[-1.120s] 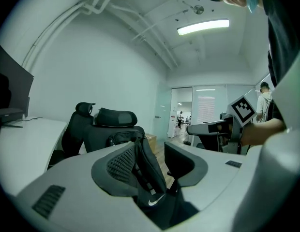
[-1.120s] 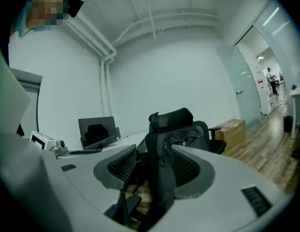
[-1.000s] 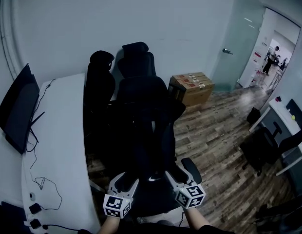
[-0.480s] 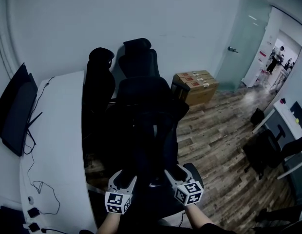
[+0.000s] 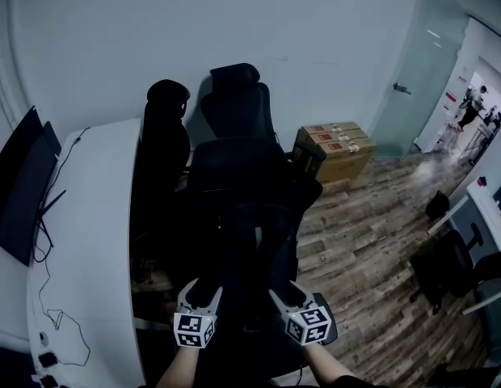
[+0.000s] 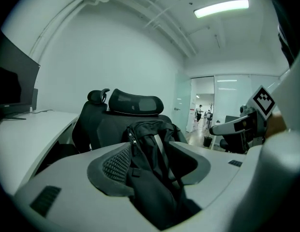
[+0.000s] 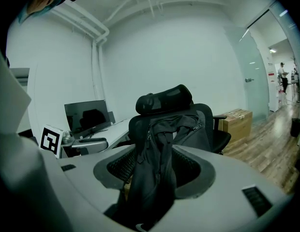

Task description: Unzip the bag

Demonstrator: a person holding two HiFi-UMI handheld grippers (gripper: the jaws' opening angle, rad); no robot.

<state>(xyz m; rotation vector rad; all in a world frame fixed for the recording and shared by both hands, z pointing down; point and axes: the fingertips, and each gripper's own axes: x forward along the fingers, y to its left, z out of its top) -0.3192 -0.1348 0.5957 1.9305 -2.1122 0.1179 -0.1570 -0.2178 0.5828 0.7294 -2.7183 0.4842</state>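
Observation:
A black backpack [image 5: 252,237] stands on the seat of a black office chair [image 5: 234,103] and leans on its backrest. In the left gripper view the backpack [image 6: 147,146] fills the gap of my left gripper [image 6: 152,164], and a zipper runs up its left side. The jaws stand wide, and no pad presses the fabric. My right gripper [image 7: 157,170] frames the backpack [image 7: 164,134] the same way, also open. In the head view the left gripper [image 5: 204,288] and the right gripper [image 5: 289,291] sit side by side just in front of the bag.
A white curved desk [image 5: 89,217] with a dark monitor [image 5: 20,184] and cables runs along the left. A second black chair [image 5: 166,136] stands behind. Cardboard boxes [image 5: 335,148] sit on the wooden floor [image 5: 372,241] to the right, near a glass door.
The head view has shifted, so the chair and boxes sit further right in the picture. Both grippers have edged a little forward toward the backpack and stay side by side.

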